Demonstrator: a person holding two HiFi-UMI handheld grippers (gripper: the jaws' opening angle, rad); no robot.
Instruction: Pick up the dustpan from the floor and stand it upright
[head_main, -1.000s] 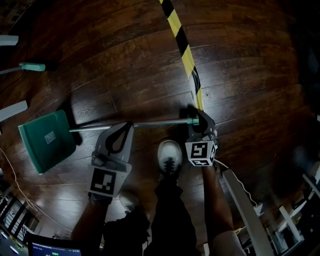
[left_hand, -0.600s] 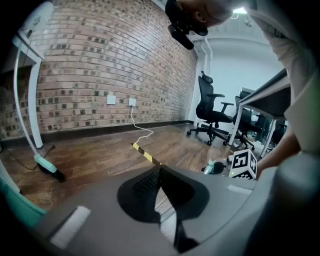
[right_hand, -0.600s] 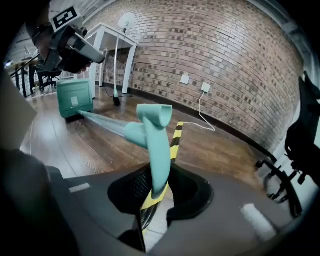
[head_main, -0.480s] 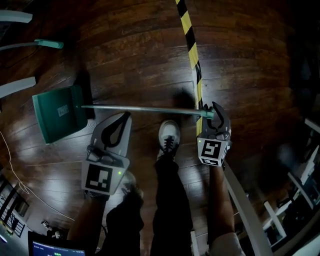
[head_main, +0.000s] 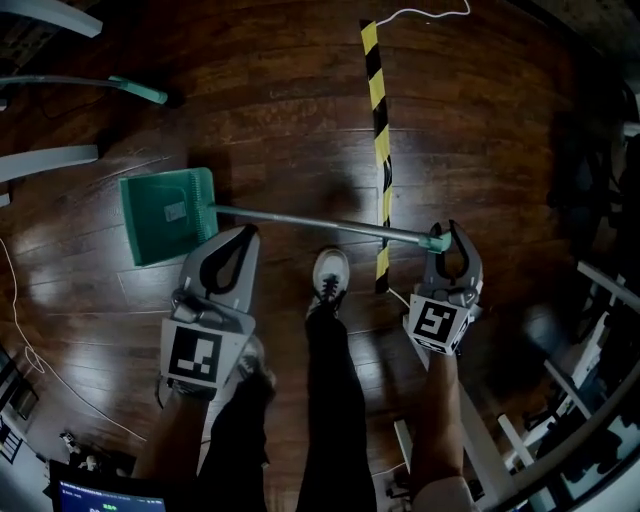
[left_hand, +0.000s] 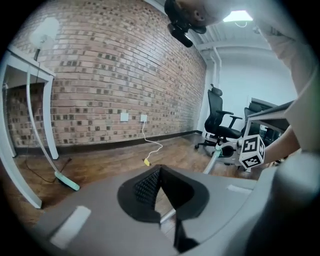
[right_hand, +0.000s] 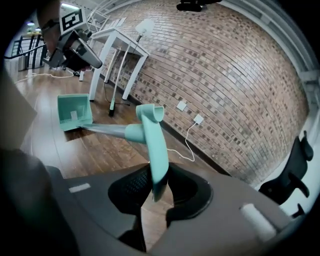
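Note:
The dustpan has a green pan (head_main: 165, 215) (right_hand: 73, 111) and a long metal pole (head_main: 320, 224) ending in a teal handle (head_main: 436, 243) (right_hand: 150, 140). My right gripper (head_main: 447, 232) (right_hand: 157, 175) is shut on that handle; its jaws have just been closing a little with the handle between them. The pole slants from the gripper down to the pan, which is by the floor at the left. My left gripper (head_main: 248, 235) (left_hand: 159, 172) hovers just on the near side of the pole, with its tips together and nothing in them.
Yellow-black tape (head_main: 380, 130) runs across the dark wood floor. A broom (head_main: 140, 92) lies at the far left near white table legs (head_main: 50, 160). The person's shoe (head_main: 330, 275) is between the grippers. An office chair (left_hand: 220, 125) and a brick wall (left_hand: 110, 75) stand ahead.
Both grippers have risen. The right one has lifted the handle end, so the pole now slants. In the head view the pan has shifted to the right and further up.

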